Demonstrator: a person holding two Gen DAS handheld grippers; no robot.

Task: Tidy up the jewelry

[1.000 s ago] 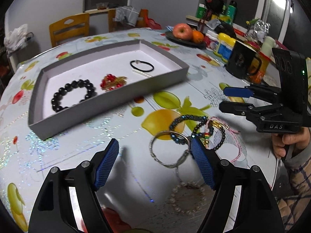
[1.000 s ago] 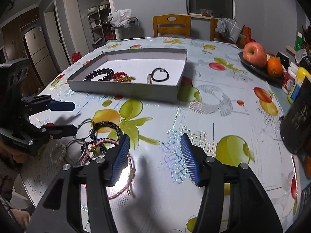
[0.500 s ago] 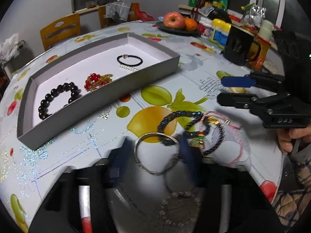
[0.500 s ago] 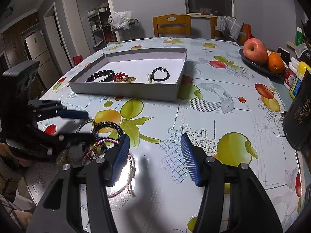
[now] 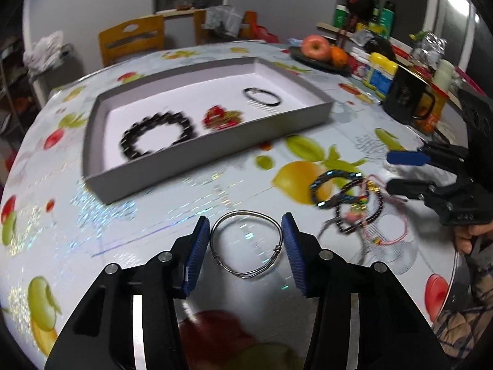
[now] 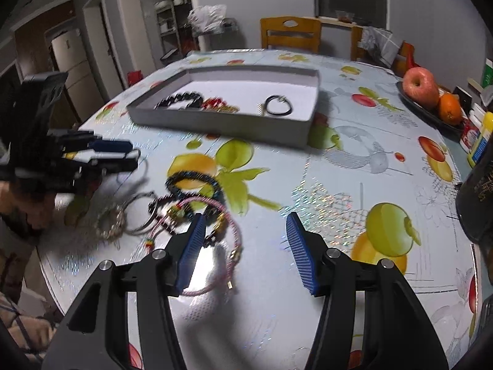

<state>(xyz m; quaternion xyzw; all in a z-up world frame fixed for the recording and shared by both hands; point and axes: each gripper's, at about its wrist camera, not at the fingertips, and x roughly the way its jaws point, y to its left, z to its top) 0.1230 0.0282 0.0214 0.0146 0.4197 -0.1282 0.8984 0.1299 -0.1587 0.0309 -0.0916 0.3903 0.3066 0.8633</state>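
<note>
My left gripper is shut on a silver wire bangle, which sits between the blue pads and is lifted off the table. A grey tray lies beyond it and holds a black bead bracelet, a red and gold piece and a black hair tie. A pile of bracelets lies to the right. My right gripper is open and empty, just right of that pile. The left gripper also shows in the right wrist view.
A black mug, jars and a fruit plate with an apple stand at the back right. A pearl-like bracelet and a metal ring lie at the table's near edge. Wooden chairs stand behind the table.
My left gripper has closed on the silver bangle and lifted it leftward, away from the pile. The right gripper has stayed open and nearly still.
</note>
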